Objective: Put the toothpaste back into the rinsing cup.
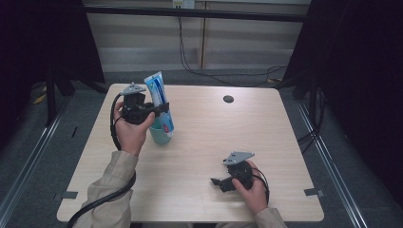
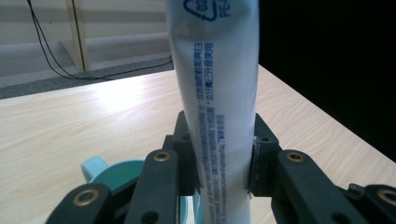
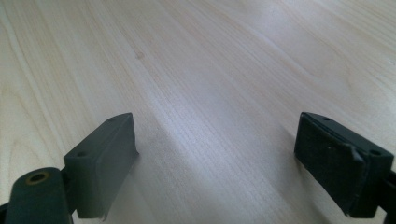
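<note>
The left gripper (image 1: 159, 108) is clamped on a white-and-blue soft plastic toothpaste tube (image 1: 159, 102), upright with its lower end in the teal plastic cup (image 1: 160, 136) just below the jaws. Squeezing the tube may tip that light cup. The right gripper (image 1: 216, 182) rests wide open and empty, well apart on the pale wooden table (image 1: 199, 142).

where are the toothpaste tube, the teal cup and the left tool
toothpaste tube (image 2: 219, 93), left gripper view, printed middle of its body
teal cup (image 1: 160, 137), high view, outer wall below the tube
left tool (image 2: 219, 158), left gripper view, midway between its tips, shut on the tube
</note>
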`<action>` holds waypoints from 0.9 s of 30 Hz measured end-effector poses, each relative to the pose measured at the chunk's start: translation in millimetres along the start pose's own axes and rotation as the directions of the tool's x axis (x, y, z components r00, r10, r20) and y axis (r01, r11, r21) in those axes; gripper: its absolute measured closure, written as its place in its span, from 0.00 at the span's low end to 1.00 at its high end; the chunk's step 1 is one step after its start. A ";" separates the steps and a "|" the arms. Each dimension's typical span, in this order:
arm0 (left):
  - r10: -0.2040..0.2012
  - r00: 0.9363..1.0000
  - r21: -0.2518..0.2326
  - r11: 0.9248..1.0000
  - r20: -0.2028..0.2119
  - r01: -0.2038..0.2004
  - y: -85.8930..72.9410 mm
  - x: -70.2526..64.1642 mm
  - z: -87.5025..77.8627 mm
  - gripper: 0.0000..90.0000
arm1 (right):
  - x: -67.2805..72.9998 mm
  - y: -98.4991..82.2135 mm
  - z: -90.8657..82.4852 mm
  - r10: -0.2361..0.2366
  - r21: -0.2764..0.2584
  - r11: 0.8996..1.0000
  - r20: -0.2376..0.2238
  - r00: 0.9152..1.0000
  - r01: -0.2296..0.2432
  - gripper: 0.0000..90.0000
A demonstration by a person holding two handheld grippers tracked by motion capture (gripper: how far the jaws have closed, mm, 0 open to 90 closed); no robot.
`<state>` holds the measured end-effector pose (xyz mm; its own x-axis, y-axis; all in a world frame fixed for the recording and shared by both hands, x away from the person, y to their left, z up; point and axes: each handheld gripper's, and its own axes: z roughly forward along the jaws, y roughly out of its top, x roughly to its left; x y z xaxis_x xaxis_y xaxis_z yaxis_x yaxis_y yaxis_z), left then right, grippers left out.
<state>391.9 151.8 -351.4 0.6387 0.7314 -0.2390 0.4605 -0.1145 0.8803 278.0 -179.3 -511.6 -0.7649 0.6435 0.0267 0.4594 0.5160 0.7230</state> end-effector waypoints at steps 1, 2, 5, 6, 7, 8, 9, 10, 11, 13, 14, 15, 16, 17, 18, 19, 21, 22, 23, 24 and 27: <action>0.000 1.000 0.003 1.000 -0.005 0.000 0.7 0.4 -0.2 0.78 | 0.1 0.0 0.0 0.001 0.000 1.000 0.000 1.000 -0.001 0.14; 0.002 1.000 0.004 1.000 -0.007 -0.002 1.6 0.9 -0.4 0.78 | 0.1 0.0 0.0 0.001 0.000 1.000 0.000 1.000 -0.001 0.14; 0.002 1.000 -0.001 1.000 -0.012 -0.002 4.6 2.2 -2.0 0.78 | 0.1 0.0 0.0 0.001 0.000 1.000 0.000 1.000 -0.001 0.14; 0.003 1.000 -0.004 1.000 -0.011 -0.003 5.7 2.8 -2.2 0.78 | 0.1 0.0 0.0 0.001 0.000 1.000 0.000 1.000 -0.001 0.14; 0.003 1.000 -0.002 1.000 -0.013 -0.003 6.9 3.4 -2.8 0.78 | 0.1 0.0 -0.1 0.001 0.001 1.000 -0.001 1.000 -0.001 0.14; 0.003 1.000 -0.006 1.000 -0.017 -0.003 7.8 3.6 -3.2 0.78 | 0.0 0.0 0.0 0.001 0.000 1.000 -0.001 1.000 -0.001 0.14; 0.005 1.000 -0.004 1.000 -0.020 -0.005 8.9 3.6 -3.7 0.78 | 0.1 0.0 0.0 0.001 0.000 1.000 0.000 1.000 -0.001 0.14; 0.006 1.000 -0.004 1.000 -0.017 -0.006 10.0 4.2 -3.9 0.78 | 0.1 0.0 0.0 0.001 0.000 1.000 0.000 1.000 -0.001 0.14; 0.003 1.000 -0.007 1.000 -0.019 -0.003 10.8 4.4 -3.9 0.78 | 0.0 0.0 0.0 0.000 0.000 1.000 0.000 1.000 0.000 0.14; 0.004 1.000 -0.006 1.000 -0.022 -0.004 12.8 4.8 -4.4 0.78 | 0.2 0.0 0.0 0.003 0.000 1.000 0.000 1.000 -0.003 0.14; 0.008 1.000 -0.008 1.000 -0.024 -0.008 13.8 4.6 -4.6 0.78 | 0.1 0.1 0.0 0.003 0.000 1.000 -0.001 1.000 -0.003 0.14; 0.008 1.000 -0.012 1.000 -0.028 -0.008 14.7 4.5 -4.8 0.78 | 0.2 0.0 0.0 0.003 -0.001 1.000 0.000 1.000 -0.003 0.14; 0.009 1.000 -0.012 1.000 -0.028 -0.010 15.8 4.6 -5.1 0.78 | 0.1 0.1 0.0 0.003 0.000 1.000 -0.001 1.000 -0.003 0.14; 0.010 1.000 -0.009 1.000 -0.027 -0.011 17.0 5.0 -5.4 0.78 | 0.1 0.0 0.1 0.002 -0.001 1.000 0.000 1.000 -0.002 0.14; 0.012 0.999 -0.012 1.000 -0.032 -0.013 18.0 5.3 -5.9 0.78 | 0.2 0.1 -0.1 0.003 0.000 1.000 -0.001 1.000 -0.003 0.14; 0.017 0.999 -0.012 1.000 -0.037 -0.018 19.1 5.5 -6.1 0.78 | 0.1 0.0 0.0 0.003 -0.001 1.000 0.000 1.000 -0.003 0.14; 0.014 0.999 -0.015 1.000 -0.036 -0.015 21.0 6.2 -6.6 0.78 | 0.1 0.0 0.1 0.002 -0.001 1.000 0.000 1.000 -0.002 0.14; 0.015 0.999 -0.013 1.000 -0.038 -0.015 22.0 6.6 -6.8 0.78 | 0.0 0.1 0.0 0.002 -0.001 1.000 0.000 1.000 -0.002 0.14; 0.015 0.999 -0.015 1.000 -0.042 -0.015 22.7 6.7 -7.0 0.78 | 0.0 0.1 0.1 0.000 -0.002 1.000 0.000 1.000 0.000 0.14; 0.016 0.999 -0.016 1.000 -0.046 -0.016 23.5 6.8 -7.1 0.78 | -0.1 0.1 0.1 0.000 -0.002 1.000 0.000 1.000 0.000 0.14; 0.014 0.999 -0.017 1.000 -0.048 -0.015 25.9 8.3 -7.4 0.78 | -0.1 0.1 0.2 0.000 -0.003 1.000 0.000 1.000 0.000 0.14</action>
<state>404.5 160.0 -327.6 0.6145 0.7614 -0.2066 0.4402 -0.1136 0.8907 278.2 -179.2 -511.7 -0.7648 0.6437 0.0264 0.4582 0.5146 0.7247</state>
